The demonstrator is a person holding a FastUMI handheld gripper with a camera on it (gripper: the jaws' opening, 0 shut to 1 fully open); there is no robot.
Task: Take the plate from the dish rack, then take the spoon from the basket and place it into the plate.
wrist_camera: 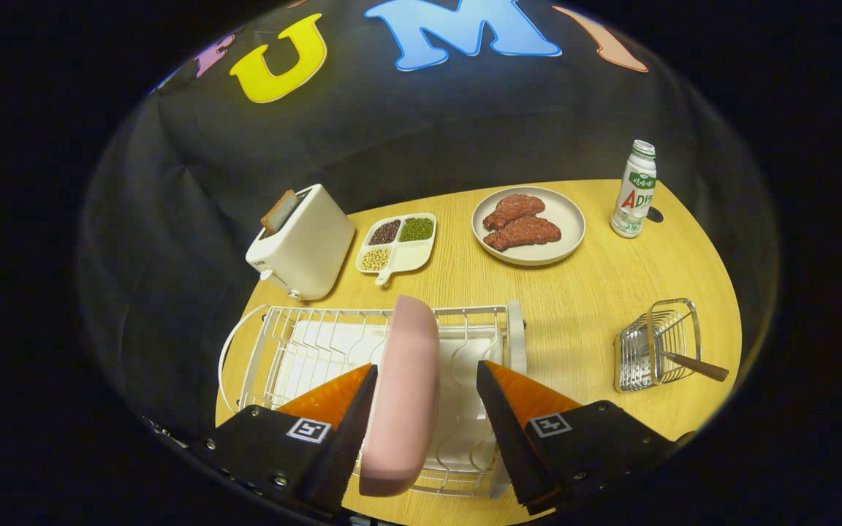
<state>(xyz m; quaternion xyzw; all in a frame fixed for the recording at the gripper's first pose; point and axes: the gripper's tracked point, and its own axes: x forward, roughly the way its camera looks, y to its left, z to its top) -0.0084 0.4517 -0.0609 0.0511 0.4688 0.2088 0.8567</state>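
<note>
Gripper: the gripper (425, 380) is seen low over the near end of the dish rack, its two fingers spread wide to either side of the pink plate.
Fingers: the left finger (351, 416) lies against or just beside the plate's left face; a clear gap is left between the right finger (498, 416) and the plate's right face, so the plate is not clamped.
Plate: the pink plate (403, 398) is stood on edge in the dish rack, between the fingers, its rim turned toward the camera and its top reaching beyond the fingertips.
Dish rack: the white wire dish rack (304, 343) is set on the wooden table (589, 292), with a white tray seen under its wires.
Basket: a small metal wire basket (655, 347) is placed on the table well to the right of the rack.
Spoon: the spoon (695, 364) is held in the basket, its brown handle sticking out over the basket's right side.
Toaster: a white toaster (304, 245) with a slice of toast raised in its slot is found beyond the rack's left end.
Divided dish: a white divided dish (397, 247) holding beans in three sections is laid just right of the toaster.
Far plate: a pale round plate (528, 225) carrying two brown pieces of meat is set further right.
Bottle: a white bottle (634, 190) with a green cap is stood upright near the table's far right edge.
</note>
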